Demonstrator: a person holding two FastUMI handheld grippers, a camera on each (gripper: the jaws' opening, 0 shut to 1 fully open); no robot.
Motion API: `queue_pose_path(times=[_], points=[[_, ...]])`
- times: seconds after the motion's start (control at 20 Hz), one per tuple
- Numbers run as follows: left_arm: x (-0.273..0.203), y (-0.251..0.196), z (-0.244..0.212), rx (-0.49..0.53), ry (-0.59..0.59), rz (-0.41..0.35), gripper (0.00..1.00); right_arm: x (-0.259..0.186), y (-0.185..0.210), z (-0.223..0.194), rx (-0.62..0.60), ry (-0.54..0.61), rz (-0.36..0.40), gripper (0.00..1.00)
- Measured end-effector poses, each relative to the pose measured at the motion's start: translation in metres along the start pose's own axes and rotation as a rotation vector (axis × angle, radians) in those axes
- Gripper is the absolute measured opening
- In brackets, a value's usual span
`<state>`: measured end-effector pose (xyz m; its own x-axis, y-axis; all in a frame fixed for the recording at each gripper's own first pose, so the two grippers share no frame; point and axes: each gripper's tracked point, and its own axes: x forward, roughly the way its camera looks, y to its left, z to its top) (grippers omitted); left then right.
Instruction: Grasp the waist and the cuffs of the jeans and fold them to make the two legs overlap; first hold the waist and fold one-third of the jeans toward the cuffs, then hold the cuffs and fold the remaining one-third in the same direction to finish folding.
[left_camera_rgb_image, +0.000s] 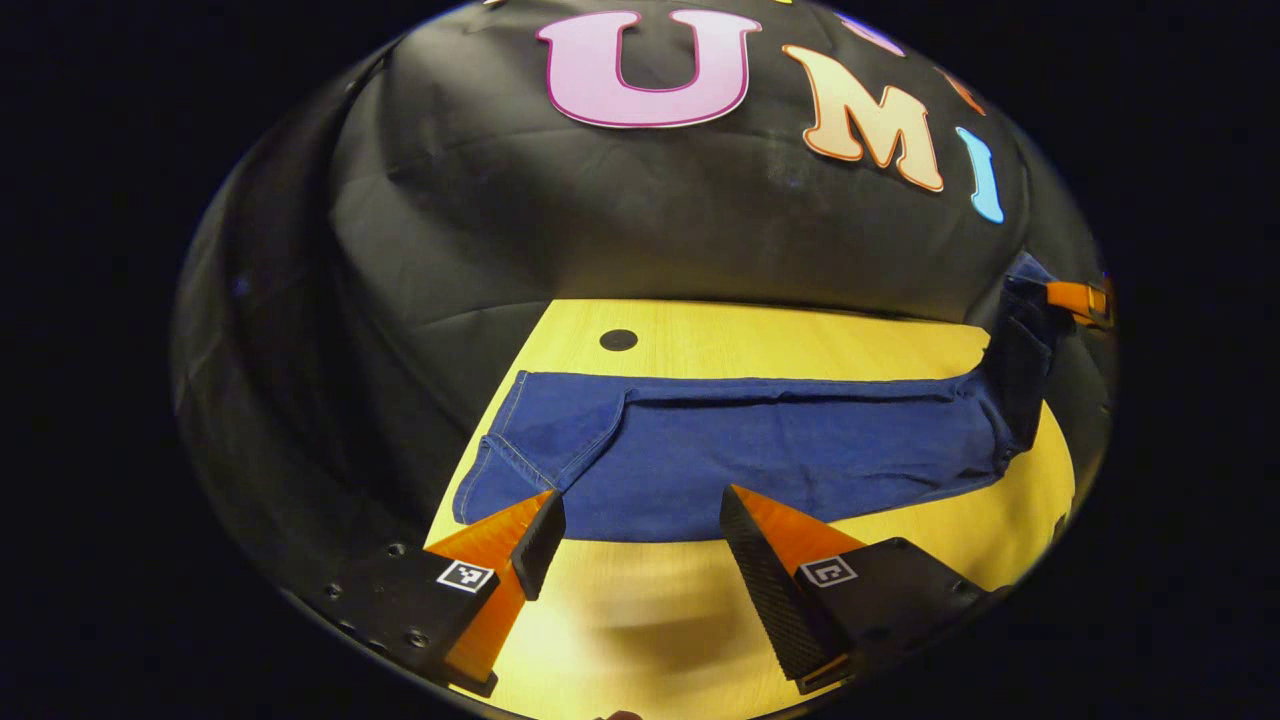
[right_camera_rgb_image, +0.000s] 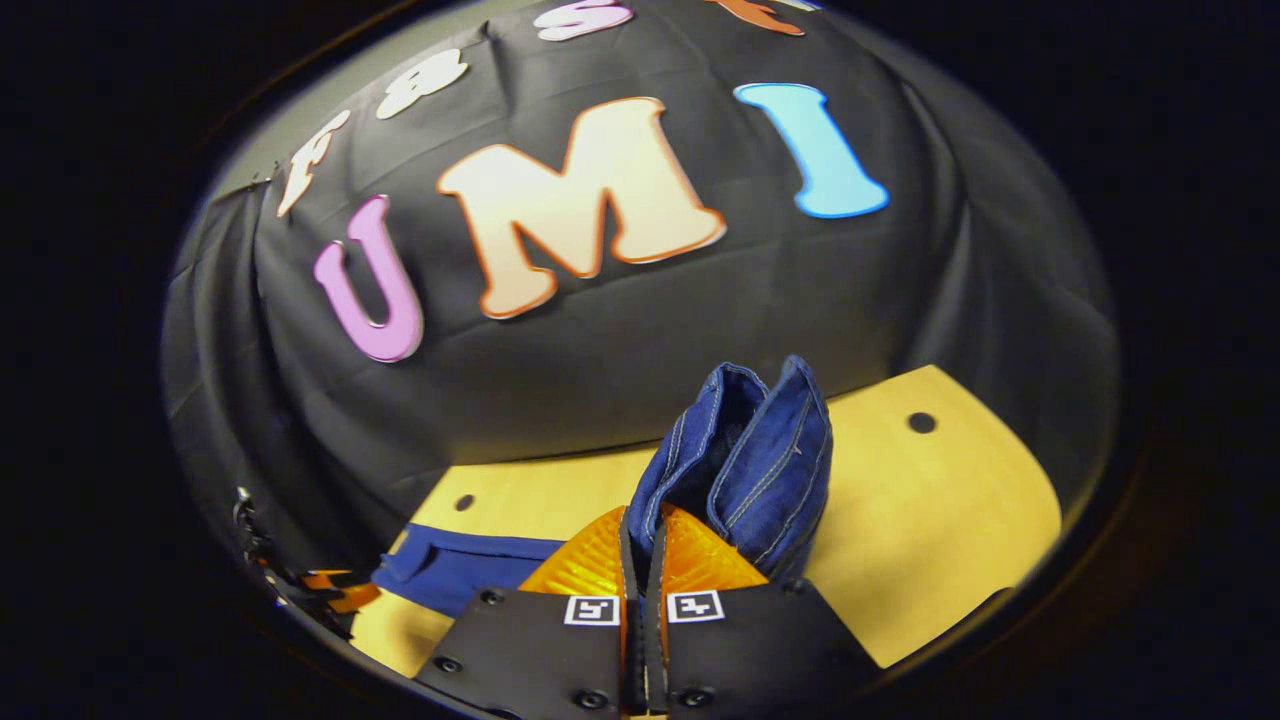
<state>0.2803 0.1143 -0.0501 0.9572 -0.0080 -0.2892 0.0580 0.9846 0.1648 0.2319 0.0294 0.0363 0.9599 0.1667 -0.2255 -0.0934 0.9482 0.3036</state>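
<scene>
Dark blue jeans (left_camera_rgb_image: 780, 450) with yellow stitching lie lengthwise across the yellow table (left_camera_rgb_image: 760, 325), the legs overlapping. My left gripper (left_camera_rgb_image: 640, 500) hovers open over the near edge of the waist end (left_camera_rgb_image: 530, 450), its fingers apart and holding nothing. At the far right the jeans rise off the table to my right gripper (left_camera_rgb_image: 1080, 298). In the right gripper view the right gripper (right_camera_rgb_image: 640, 515) is shut on the two cuffs (right_camera_rgb_image: 760, 460), which stand up above its orange fingers (right_camera_rgb_image: 585, 560). The flat part of the jeans (right_camera_rgb_image: 460, 570) trails off to the left, toward my left gripper (right_camera_rgb_image: 335, 590).
The tabletop has small round black holes (left_camera_rgb_image: 618, 340) (right_camera_rgb_image: 921, 422). Black cloth walls close in behind and to the sides. Bare wood (right_camera_rgb_image: 930, 540) lies to the right of the held cuffs and along the near edge (left_camera_rgb_image: 640, 610).
</scene>
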Motion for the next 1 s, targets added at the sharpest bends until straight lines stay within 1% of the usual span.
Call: queue_pose_path(times=[0.05,0.1,0.15,0.25,0.3,0.35,0.45,0.5,0.65,0.7,0.75,0.85,1.0], points=[[0.0,0.0,0.0,-0.009,-0.002,-0.005,0.95,0.004,0.023,-0.001,0.027,-0.003,0.055,0.03],[0.0,0.001,-0.001,-0.022,-0.005,-0.006,0.95,0.01,0.046,-0.005,0.056,0.0,0.112,0.03],[-0.001,0.0,-0.002,-0.037,-0.004,-0.008,0.95,0.023,0.067,-0.019,0.085,0.016,0.164,0.03],[-0.001,0.0,-0.005,-0.064,-0.002,-0.01,0.95,0.058,0.102,-0.069,0.141,0.079,0.238,0.03],[-0.002,0.0,-0.005,-0.072,-0.001,-0.007,0.96,0.075,0.114,-0.098,0.162,0.12,0.26,0.03],[-0.001,0.001,-0.006,-0.078,0.0,-0.004,0.95,0.091,0.123,-0.127,0.175,0.165,0.265,0.03],[0.001,0.001,-0.006,-0.09,-0.002,-0.001,0.96,0.123,0.129,-0.192,0.138,0.262,0.216,0.03],[0.002,0.001,-0.006,-0.091,-0.003,-0.001,0.95,0.131,0.131,-0.218,0.129,0.308,0.212,0.03],[0.002,0.003,-0.007,-0.099,-0.001,0.021,0.96,0.152,0.145,-0.277,0.063,0.385,0.181,0.03],[0.004,0.002,-0.007,-0.107,0.0,0.028,0.96,0.153,0.149,-0.291,0.061,0.4,0.174,0.0],[0.003,0.003,-0.008,-0.117,0.003,0.035,0.97,0.155,0.149,-0.296,0.057,0.406,0.172,0.03],[0.002,0.005,-0.011,-0.132,0.019,0.044,0.97,0.152,0.148,-0.29,0.024,0.397,0.158,0.03],[0.002,0.008,-0.012,-0.145,0.032,0.067,0.97,0.149,0.153,-0.296,-0.11,0.392,0.115,0.03]])
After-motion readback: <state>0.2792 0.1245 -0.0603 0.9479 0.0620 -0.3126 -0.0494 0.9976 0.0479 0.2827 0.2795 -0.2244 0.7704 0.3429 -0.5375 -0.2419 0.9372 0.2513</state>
